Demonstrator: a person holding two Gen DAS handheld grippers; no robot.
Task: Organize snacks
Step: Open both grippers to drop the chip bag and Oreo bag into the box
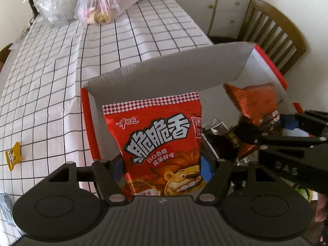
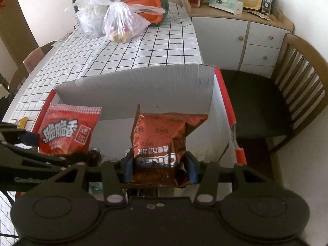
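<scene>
My left gripper [image 1: 163, 168] is shut on a red snack bag with a lion cartoon [image 1: 162, 143], holding it upright over the left part of an open red cardboard box [image 1: 164, 71]. My right gripper [image 2: 160, 168] is shut on a brown Oreo packet [image 2: 162, 139], upside down, over the right part of the same box [image 2: 135, 86]. Each wrist view shows the other hand's load: the Oreo packet [image 1: 254, 102] at the right, the red bag [image 2: 67, 131] at the left. Dark and silvery wrappers [image 1: 217, 131] lie low in the box.
The box stands on a white checked tablecloth [image 1: 61, 71]. A small yellow snack [image 1: 13, 155] lies on the cloth at the left. Plastic bags [image 2: 119, 22] and an orange-green container [image 2: 149, 6] sit at the far end. A wooden chair [image 2: 287, 92] and a cabinet [image 2: 256, 37] stand to the right.
</scene>
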